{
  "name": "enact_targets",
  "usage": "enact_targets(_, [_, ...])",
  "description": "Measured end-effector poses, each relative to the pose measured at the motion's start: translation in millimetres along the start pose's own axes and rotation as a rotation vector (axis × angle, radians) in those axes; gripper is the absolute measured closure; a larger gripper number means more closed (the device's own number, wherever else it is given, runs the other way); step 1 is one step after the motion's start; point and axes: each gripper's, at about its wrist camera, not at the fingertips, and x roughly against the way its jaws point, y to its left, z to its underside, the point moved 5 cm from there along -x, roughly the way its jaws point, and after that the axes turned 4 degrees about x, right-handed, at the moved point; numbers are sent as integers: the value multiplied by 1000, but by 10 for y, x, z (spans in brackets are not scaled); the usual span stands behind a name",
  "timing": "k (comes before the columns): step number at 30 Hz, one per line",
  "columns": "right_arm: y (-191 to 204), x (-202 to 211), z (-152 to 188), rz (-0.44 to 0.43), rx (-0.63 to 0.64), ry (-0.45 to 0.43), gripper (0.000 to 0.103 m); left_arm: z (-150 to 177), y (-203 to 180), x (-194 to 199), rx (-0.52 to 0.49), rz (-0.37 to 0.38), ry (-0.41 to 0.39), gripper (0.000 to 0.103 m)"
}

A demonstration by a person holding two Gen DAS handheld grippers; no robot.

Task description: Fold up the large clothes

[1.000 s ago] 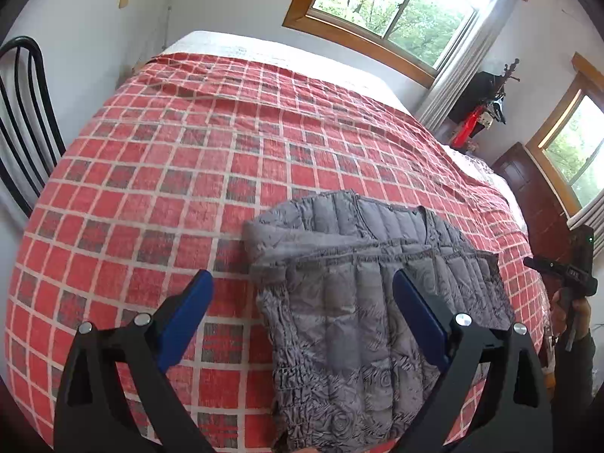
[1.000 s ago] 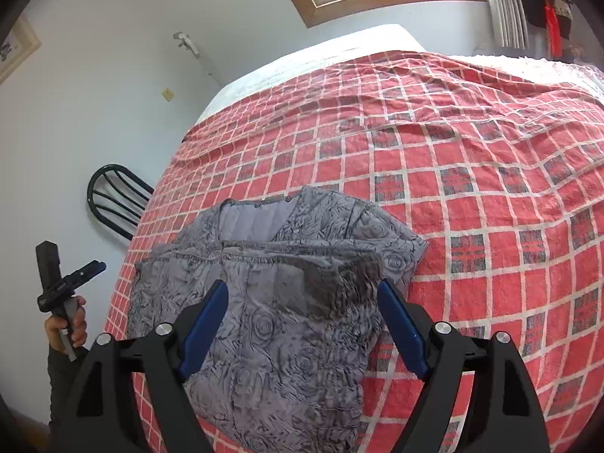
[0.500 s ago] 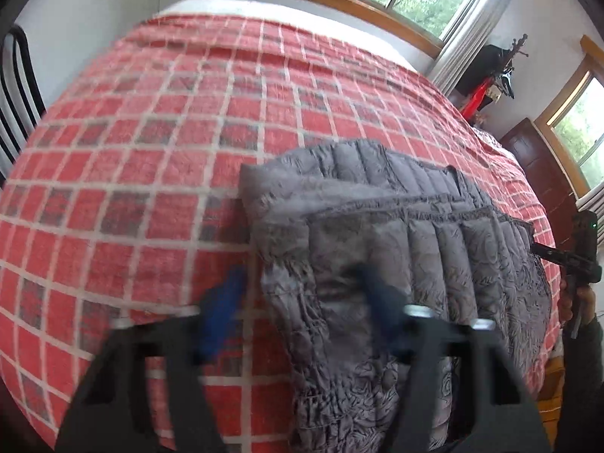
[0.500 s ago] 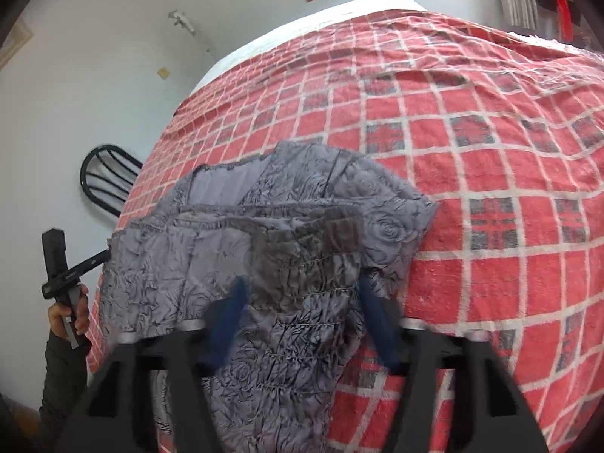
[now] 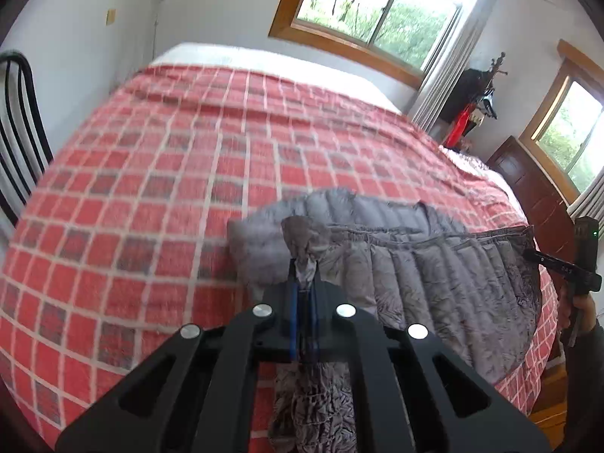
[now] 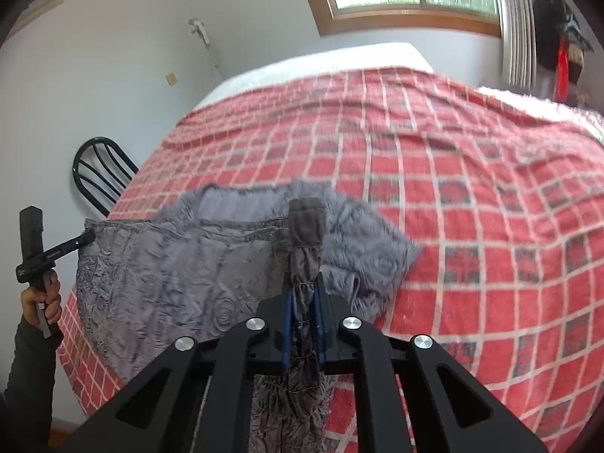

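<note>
Grey quilted jacket point(image 5: 434, 275) lies on the red checked bedspread point(image 5: 151, 188) at the near edge, its hem cut off below frame. Left gripper point(image 5: 305, 283) and right gripper point(image 6: 304, 298) have just closed, each pinching bunched hem fabric. Gripper lettering unreadable; bedspread motion-blurred.

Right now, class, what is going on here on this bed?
A person holds a gripper in each hand over a grey quilted jacket lying on the red checked bedspread. Both sets of jaws have just been closing. The left gripper now pinches one corner of the jacket's near edge, and the right gripper pinches the other. The edge is slightly raised, seemingly ready for a fold.
</note>
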Motion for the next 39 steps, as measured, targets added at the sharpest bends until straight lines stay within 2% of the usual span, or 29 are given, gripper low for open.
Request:
enact_targets(4, [43,138,-247,23,15,-57,96,-272,-138,143,-24,5,-52,100])
enact_targets(7, [-21,165,-496,45,2,-90,97,-596,-200,140,-34,-13,-85,100])
enact_targets(11, [-86,64,-812,86,14,-124,97,-960,-206,-14,-37,-25,-107,100])
enact_targets(15, [-237,-250,-1010,112,10,-119,97,-1140,-109,-336,-25,-37,-78,100])
enact_targets(23, [-596,-1089,-864,133,-14,-8,97,-1000,322,-1248,54,-49,78,101])
enact_targets(28, [-819,-1488,-649,134,-38,69,98,-835,568,-1546,86,-55,142,100])
enact_targets(31, [-861,-1622,-576,118,-54,105,97,-758,601,-1623,69,-71,169,100])
enact_targets(32, [-852,-1646,-552,114,-57,129,96,-723,606,-1655,62,-76,196,100])
enact_targets(34, [-824,-1599,-561,108,-59,134,91,-736,614,-1589,64,-92,192,94])
enact_targets(36, [-763,-1433,-615,92,-59,122,81,-801,612,-1429,70,-108,167,89])
enact_targets(37, [-734,-1348,-655,93,-51,107,68,-843,597,-1304,69,-130,146,91])
enact_targets(38, [-690,-1236,-695,96,-39,86,63,-875,562,-1212,67,-128,129,91])
enact_targets(39, [-645,-1141,-721,92,-33,74,63,-900,483,-1085,69,-90,111,90])
